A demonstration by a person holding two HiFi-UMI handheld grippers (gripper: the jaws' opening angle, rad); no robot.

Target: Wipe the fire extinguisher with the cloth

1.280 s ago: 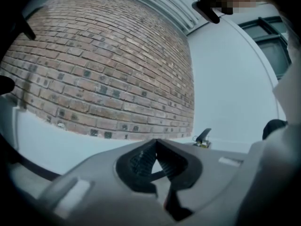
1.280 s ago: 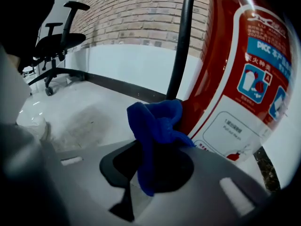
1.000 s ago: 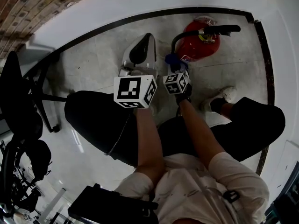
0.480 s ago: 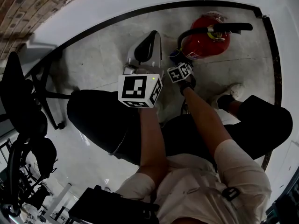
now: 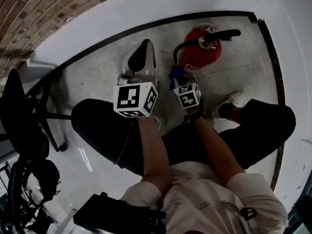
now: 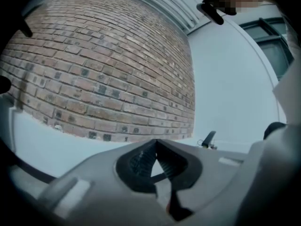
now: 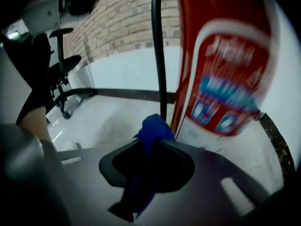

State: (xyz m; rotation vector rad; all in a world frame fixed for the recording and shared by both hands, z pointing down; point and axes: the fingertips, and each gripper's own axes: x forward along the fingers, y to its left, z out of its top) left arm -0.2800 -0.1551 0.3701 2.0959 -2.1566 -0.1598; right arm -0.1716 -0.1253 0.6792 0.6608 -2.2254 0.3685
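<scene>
A red fire extinguisher (image 5: pixel 197 50) stands on the floor near the wall, with a black handle (image 5: pixel 224 34) and a black hose (image 7: pixel 159 51). My right gripper (image 5: pixel 176 74) is shut on a blue cloth (image 7: pixel 151 132), which it holds right beside the extinguisher's lower body and label (image 7: pixel 228 86). Whether the cloth touches the cylinder I cannot tell. My left gripper (image 5: pixel 141 57) is raised to the left of the extinguisher, tilted up at a brick wall (image 6: pixel 94 69), its jaws together with nothing between them (image 6: pixel 156 145).
The person's legs in black trousers (image 5: pixel 105 126) spread across the lower floor, one shoe (image 5: pixel 233 100) near the extinguisher. A black office chair (image 5: pixel 24 116) stands at the left. A white wall with a black skirting strip (image 5: pixel 122 26) curves behind the extinguisher.
My right gripper with the cloth has drawn back and down a little from the extinguisher's side. The left gripper has shifted slightly left and stayed raised.
</scene>
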